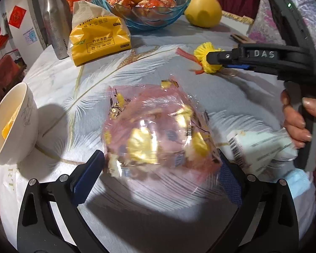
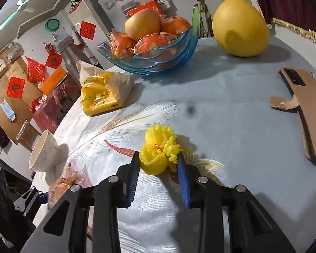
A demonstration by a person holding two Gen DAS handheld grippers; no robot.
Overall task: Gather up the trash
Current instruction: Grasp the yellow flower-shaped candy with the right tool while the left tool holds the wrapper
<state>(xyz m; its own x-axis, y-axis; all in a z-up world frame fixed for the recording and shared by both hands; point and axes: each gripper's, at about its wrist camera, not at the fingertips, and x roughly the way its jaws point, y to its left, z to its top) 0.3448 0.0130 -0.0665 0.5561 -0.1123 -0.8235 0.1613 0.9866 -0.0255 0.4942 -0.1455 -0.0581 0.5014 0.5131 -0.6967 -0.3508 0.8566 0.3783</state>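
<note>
Feather-print tablecloth (image 2: 231, 109), round table. Yellow mesh fruit net (image 2: 160, 156) at table centre, pinched between right gripper (image 2: 159, 164) pads. Left gripper (image 1: 160, 168) holds clear pink bag (image 1: 158, 130) of wrappers, blurred, at 7 o'clock of net. "DAS" on right gripper arm. Tissue pack (image 2: 101, 92) at 11 o'clock, print unreadable. Bowl (image 2: 43, 155) at 9.

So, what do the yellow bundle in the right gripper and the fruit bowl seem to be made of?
The yellow bundle looks like soft foam netting, matte: ribbed mesh, crumpled between the right gripper pads. The fruit bowl looks like blue glass or clear plastic, glossy: the fruit shows through its ribbed wall.
</note>
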